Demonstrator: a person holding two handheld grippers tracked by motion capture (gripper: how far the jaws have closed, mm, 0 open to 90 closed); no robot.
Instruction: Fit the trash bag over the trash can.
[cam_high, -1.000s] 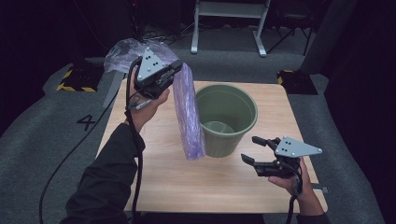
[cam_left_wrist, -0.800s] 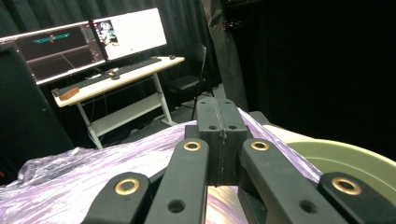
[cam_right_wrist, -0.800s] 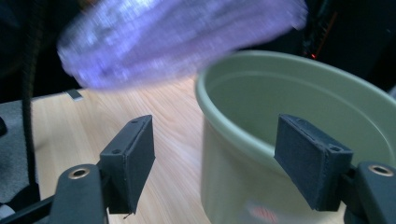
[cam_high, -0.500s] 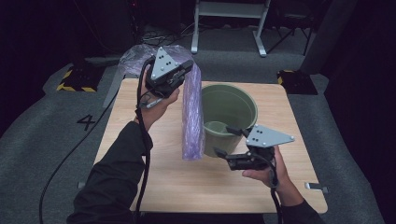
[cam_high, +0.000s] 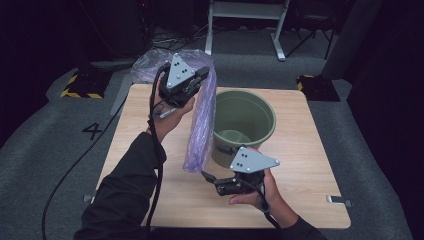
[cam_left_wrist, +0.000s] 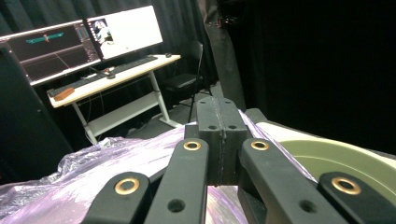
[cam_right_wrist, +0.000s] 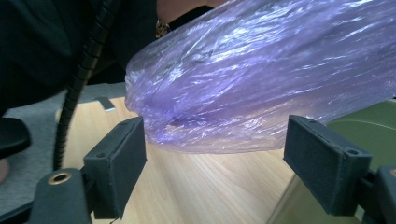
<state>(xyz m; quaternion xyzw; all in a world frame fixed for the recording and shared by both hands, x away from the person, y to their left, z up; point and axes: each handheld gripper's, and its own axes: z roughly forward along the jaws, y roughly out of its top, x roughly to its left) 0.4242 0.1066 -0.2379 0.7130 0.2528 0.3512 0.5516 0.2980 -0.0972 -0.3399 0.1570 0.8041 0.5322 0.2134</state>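
While my left hand-held gripper (cam_high: 197, 82) is clamped on the top of the crinkled translucent purple plastic bag (cam_high: 201, 131), I see the bag hang down beside the round olive-green plastic bucket (cam_high: 250, 117) on the pale wooden surface (cam_high: 310, 165). My right hand-held gripper (cam_high: 211, 178) has just been opening; its pads stand apart below the bag's lower end, not touching it.

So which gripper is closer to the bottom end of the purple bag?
Right. The right gripper has just been opening, its jaws wide just under the bag's hanging end, not touching. The left gripper is clamped on the bag's top.
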